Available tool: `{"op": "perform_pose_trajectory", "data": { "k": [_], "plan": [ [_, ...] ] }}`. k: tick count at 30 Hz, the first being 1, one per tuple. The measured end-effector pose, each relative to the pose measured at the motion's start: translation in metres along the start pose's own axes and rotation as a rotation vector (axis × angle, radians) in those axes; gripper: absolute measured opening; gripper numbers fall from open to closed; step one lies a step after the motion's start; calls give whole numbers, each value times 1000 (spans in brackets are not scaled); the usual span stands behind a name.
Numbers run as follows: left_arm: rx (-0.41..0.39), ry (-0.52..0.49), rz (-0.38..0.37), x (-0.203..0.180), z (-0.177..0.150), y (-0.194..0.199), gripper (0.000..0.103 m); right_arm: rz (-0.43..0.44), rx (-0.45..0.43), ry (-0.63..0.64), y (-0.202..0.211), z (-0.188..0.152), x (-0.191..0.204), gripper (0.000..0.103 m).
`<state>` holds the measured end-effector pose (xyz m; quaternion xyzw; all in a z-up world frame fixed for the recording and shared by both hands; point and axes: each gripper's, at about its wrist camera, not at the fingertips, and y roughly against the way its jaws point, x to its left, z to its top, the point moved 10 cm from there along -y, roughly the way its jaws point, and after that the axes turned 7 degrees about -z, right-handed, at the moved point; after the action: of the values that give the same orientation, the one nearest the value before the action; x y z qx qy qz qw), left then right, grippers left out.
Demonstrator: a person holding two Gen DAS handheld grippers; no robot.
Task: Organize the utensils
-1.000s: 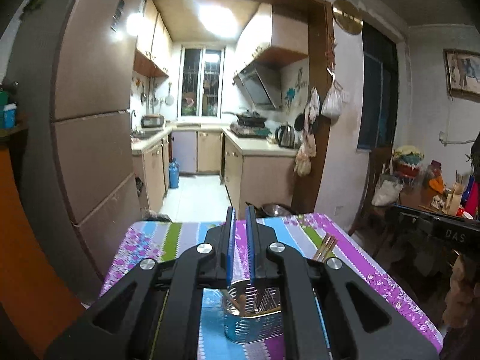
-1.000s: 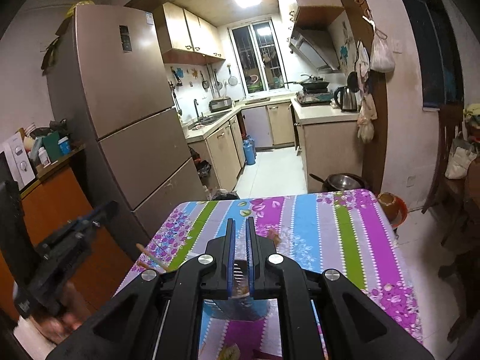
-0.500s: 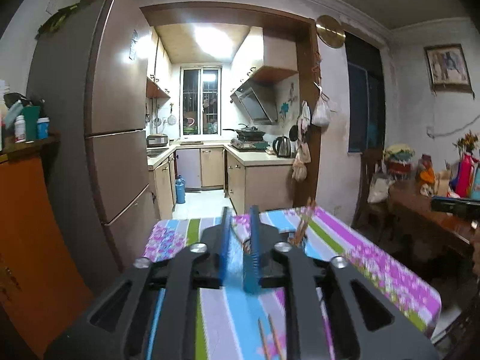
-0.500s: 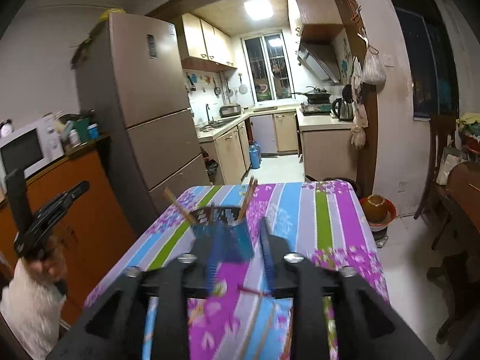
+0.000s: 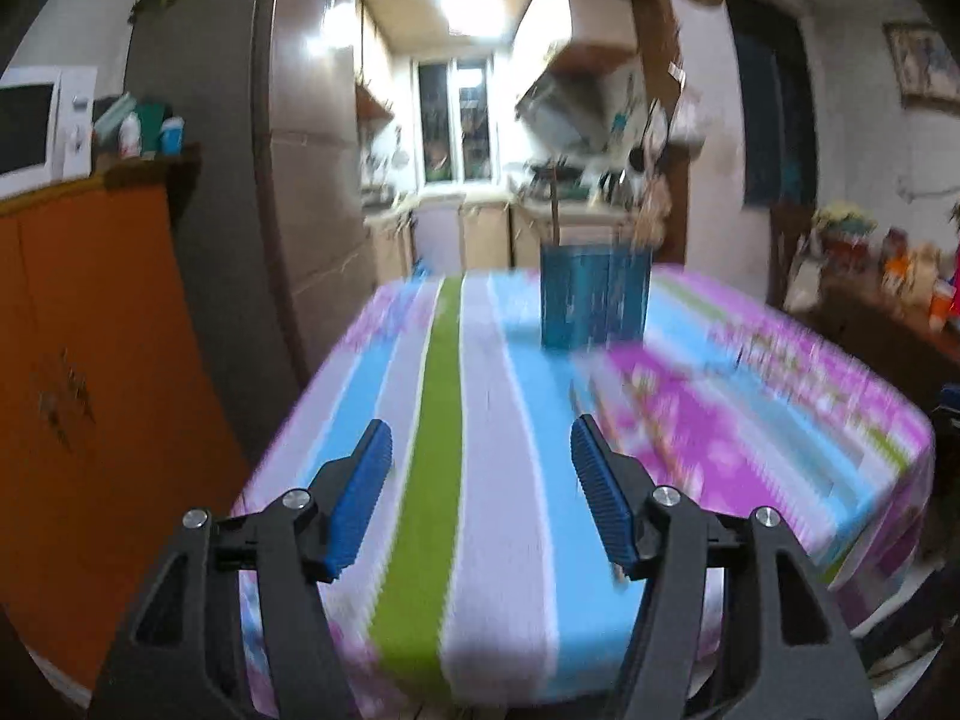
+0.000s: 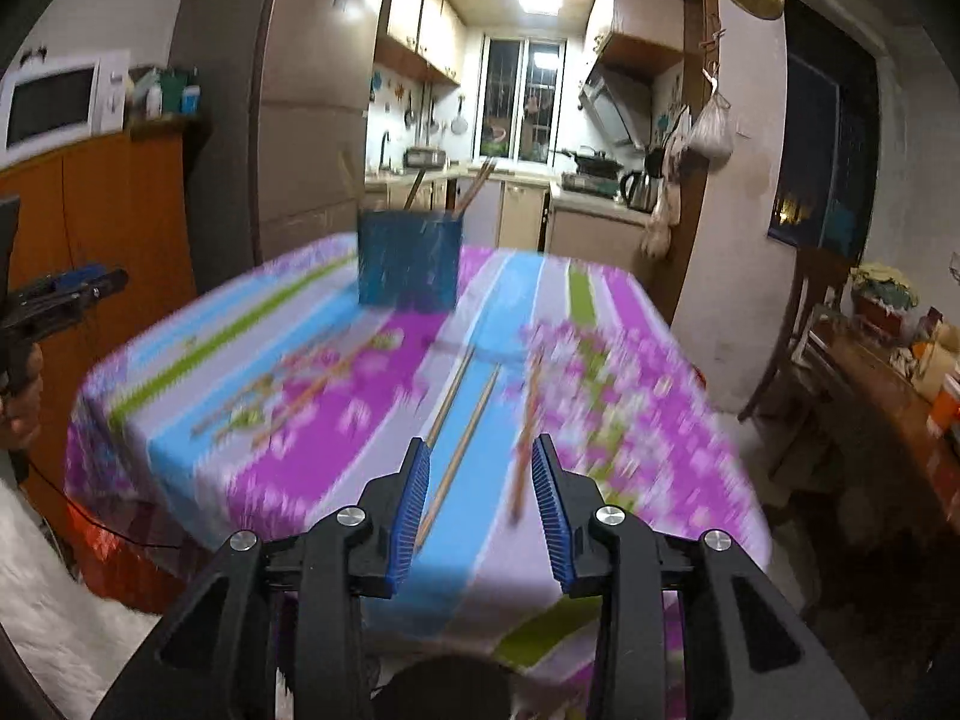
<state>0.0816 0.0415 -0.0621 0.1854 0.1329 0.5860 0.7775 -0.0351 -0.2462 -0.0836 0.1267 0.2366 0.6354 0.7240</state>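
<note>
Over the near edge of a striped surface (image 6: 492,312), the right gripper (image 6: 480,498) hangs with its jaws apart and nothing between the pads; they have just been opening. Loose chopsticks (image 6: 462,420) lie on the cloth just ahead of it, one pair running out from the gap, a single stick (image 6: 525,438) beside the right pad, more off to the left. The blue holder (image 6: 408,261) stands well beyond, near the far edge, with a few sticks already upright in it.

The left gripper (image 5: 480,498) is spread wider, also empty, its jaws having just parted too; the holder (image 5: 594,294) sits ahead and to its right.

Risks, as judged: both views are smeared by motion, so a hurried close could pinch one stick of a pair, or nudge sticks off the near edge.

Only the right view shows the loose chopsticks clearly, plus the other gripper and hand (image 6: 21,396) at far left. The left view shows them as blur.
</note>
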Motion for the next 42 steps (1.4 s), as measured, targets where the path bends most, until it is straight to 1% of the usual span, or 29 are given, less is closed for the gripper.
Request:
{"op": "perform_pose_trajectory", "data": {
  "k": [1,2,3,4,5,7,8,9,10,11,15,29,36,42],
  "plan": [
    [25,-1,-1,-4,-16,-3,59,-14,0,25,-3,-10,10,37],
    [43,5,-17,-9,-31,-2,59,-17,-3,38,-6,-15,17,36],
    [59,15,-41,-15,-41,-6,56,-13,-12,50,-8,-23,28,35],
    [69,23,-51,-19,-50,-8,55,-5,-14,55,-9,-28,35,32],
    [76,24,-57,-22,-56,-10,55,6,-14,62,-11,-32,42,29],
    [107,14,-70,-31,-70,-17,50,7,-18,68,-15,-39,53,20],
    [120,7,-72,-32,-77,-19,50,4,-21,66,-17,-40,55,18],
    [127,-1,-73,-33,-83,-21,47,-2,-22,60,-19,-42,56,18],
    [127,-6,-72,-34,-87,-21,43,-12,-26,56,-20,-43,55,18],
    [124,-8,-69,-36,-90,-21,43,-21,-31,52,-21,-43,54,18],
    [107,14,-71,-31,-89,-21,43,-33,-35,37,-24,-40,51,18],
    [98,-30,-57,-39,-83,-28,43,-54,-21,31,-33,-42,48,18],
    [113,-52,-55,-43,-85,-33,43,-74,-2,19,-42,-44,43,18],
    [127,-70,-50,-45,-90,-39,43,-70,18,10,-54,-49,43,18]
  ]
}}
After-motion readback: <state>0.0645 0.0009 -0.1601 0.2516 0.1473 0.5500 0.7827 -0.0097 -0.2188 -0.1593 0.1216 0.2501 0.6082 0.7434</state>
